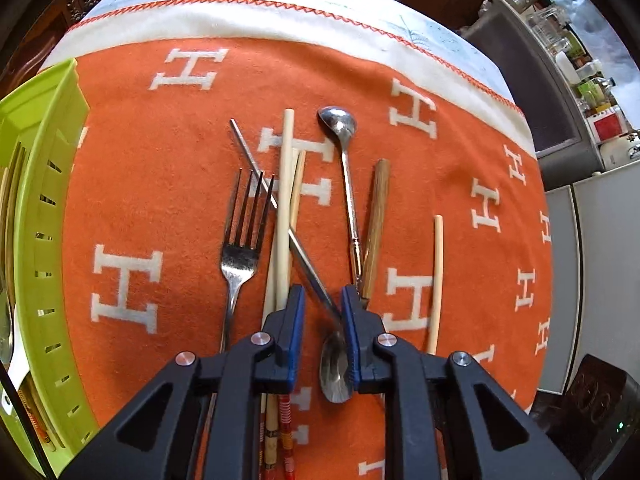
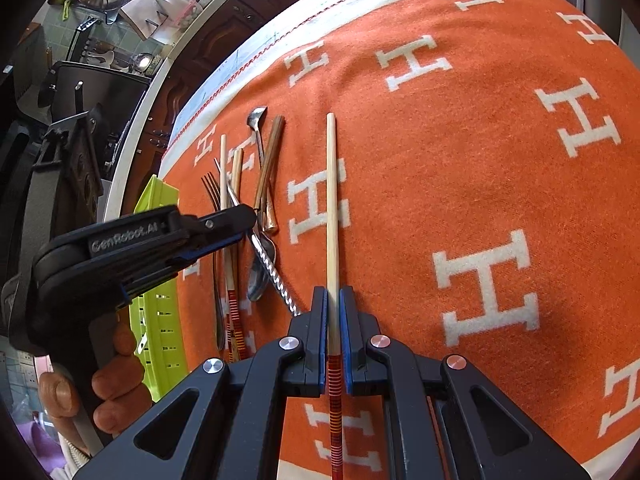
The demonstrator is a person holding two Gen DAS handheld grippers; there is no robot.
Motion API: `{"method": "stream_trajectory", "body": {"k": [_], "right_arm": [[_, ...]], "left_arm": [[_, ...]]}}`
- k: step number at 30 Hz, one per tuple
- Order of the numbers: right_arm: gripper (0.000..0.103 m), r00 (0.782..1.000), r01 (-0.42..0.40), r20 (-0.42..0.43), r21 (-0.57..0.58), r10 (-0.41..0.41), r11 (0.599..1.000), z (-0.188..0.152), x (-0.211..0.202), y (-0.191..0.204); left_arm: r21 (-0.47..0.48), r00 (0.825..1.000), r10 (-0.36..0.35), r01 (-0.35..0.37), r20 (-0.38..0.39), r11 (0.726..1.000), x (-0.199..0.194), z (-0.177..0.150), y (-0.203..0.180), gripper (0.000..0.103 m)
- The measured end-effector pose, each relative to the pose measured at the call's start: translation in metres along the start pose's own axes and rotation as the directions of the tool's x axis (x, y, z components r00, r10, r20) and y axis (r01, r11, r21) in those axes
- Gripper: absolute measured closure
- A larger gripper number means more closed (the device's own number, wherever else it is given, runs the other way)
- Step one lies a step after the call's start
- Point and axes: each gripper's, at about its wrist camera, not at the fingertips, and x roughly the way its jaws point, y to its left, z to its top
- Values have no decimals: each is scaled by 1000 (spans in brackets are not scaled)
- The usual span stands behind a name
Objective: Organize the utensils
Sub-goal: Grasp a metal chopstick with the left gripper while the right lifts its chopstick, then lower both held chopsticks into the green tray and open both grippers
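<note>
Closing in over the pile, the left gripper (image 1: 322,300) has its jaws narrowed around a metal spoon (image 1: 335,372) whose handle runs up across the chopsticks; the right blue pad looks to touch the spoon's bowl, the left pad stands apart, so no firm grip shows yet. The right gripper (image 2: 333,300) is clamped on a pale chopstick (image 2: 331,200) with a red-striped end, its tip lying out over the orange blanket (image 2: 460,160), well apart from the pile. The green basket (image 1: 52,208) sits at the blanket's left edge, some utensils already inside.

The likely risk: the spoon's handle crosses the cream chopstick (image 1: 285,200) just beside the fork (image 1: 240,248), so lifting it could drag or flick them; a pinch on the curved, slick bowl may slip; the thin chopstick could swivel between the pads.
</note>
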Motion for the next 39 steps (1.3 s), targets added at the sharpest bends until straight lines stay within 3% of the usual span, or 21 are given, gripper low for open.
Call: {"method": "stream_trajectory", "body": {"k": [3,7,14,24,33,39], "right_arm": [[97,1000,-1,0,1,1,1000,0,0,-1],[97,1000,-8,4,7,8,1000,0,-1,-2],[97,999,-20,38,5,20,1000,-1,-16,-3],[97,996,-42,73,-46,46,998,-3,-38,23],[97,995,-82,51,-157,91,984,-9,-53,86],[97,993,-114,-3,-243,117,963,-18,-45,155]], "left_arm": [[20,999,40,-41,31,999,2,1,-6,92],[46,997,25,-29,75,999,4,4,-11,100],[100,994,-70,61,90,993,-9,-1,-14,100],[167,982,-107,81,153,983,-72,-23,-7,100],[136,975,-39,9,220,991,-141,-51,56,100],[78,948,93,-122,304,989,-177,-61,111,100]]}}
